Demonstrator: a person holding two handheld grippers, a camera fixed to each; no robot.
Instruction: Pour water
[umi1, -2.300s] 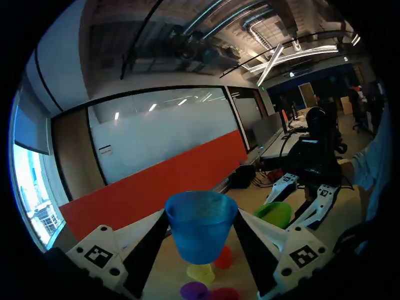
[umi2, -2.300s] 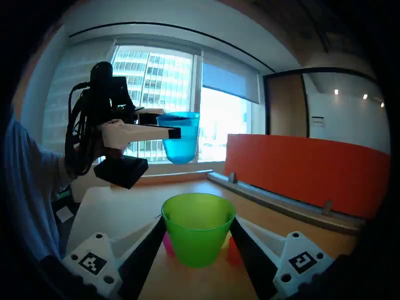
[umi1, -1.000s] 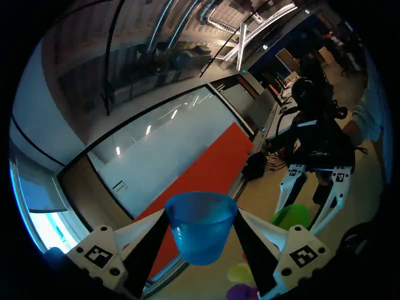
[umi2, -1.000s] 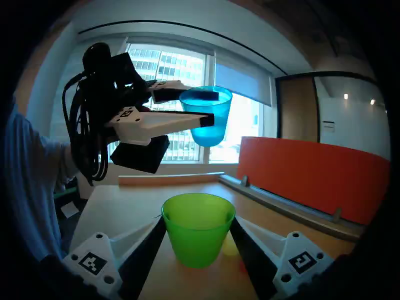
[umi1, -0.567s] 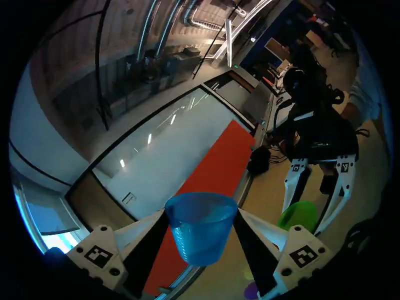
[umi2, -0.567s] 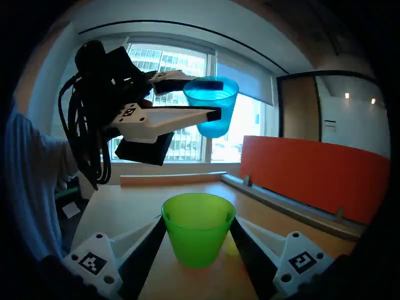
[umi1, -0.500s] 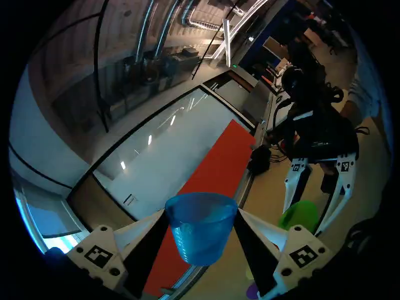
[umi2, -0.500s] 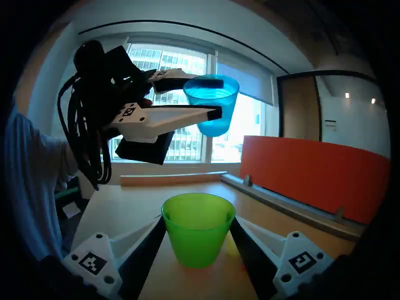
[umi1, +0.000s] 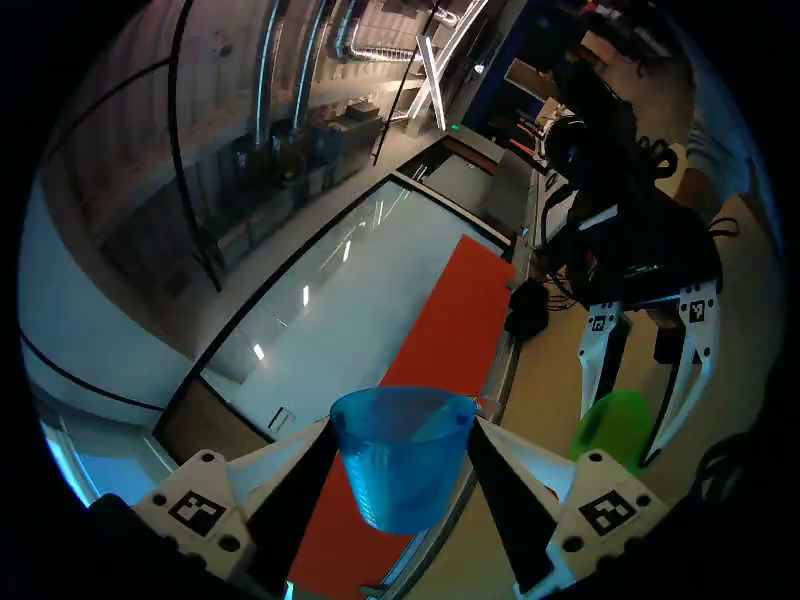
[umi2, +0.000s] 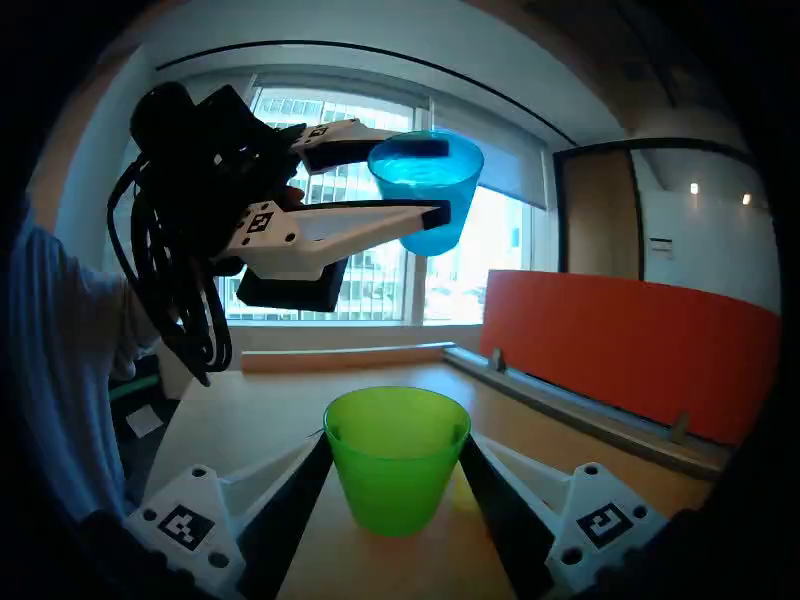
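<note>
Left gripper view: my left gripper (umi1: 402, 440) is clamped on a blue cup (umi1: 402, 460), one finger pressed to each side of its wall, the rim facing up toward the camera. The room behind it sits at a steep slant, so I judge this gripper is rolled over into a pouring tilt. Farther off and lower to the right, my right gripper (umi1: 620, 445) points downward with a green cup (umi1: 612, 428) gripped between its fingers.

Right gripper view: the green cup sits close and upright between the two fingers, squeezed on both sides, above a pale wooden tabletop (umi2: 250, 420); I cannot tell whether its base touches the wood. The blue cup hangs high above it and a little farther away, against a bright window, tipped slightly so that its mouth shows. It may hold water, though the tinted plastic makes that hard to confirm.

No stream falls between the cups, and the green cup looks empty. I judge both cups are picked up and lined up, with the pour itself not yet made.
</note>
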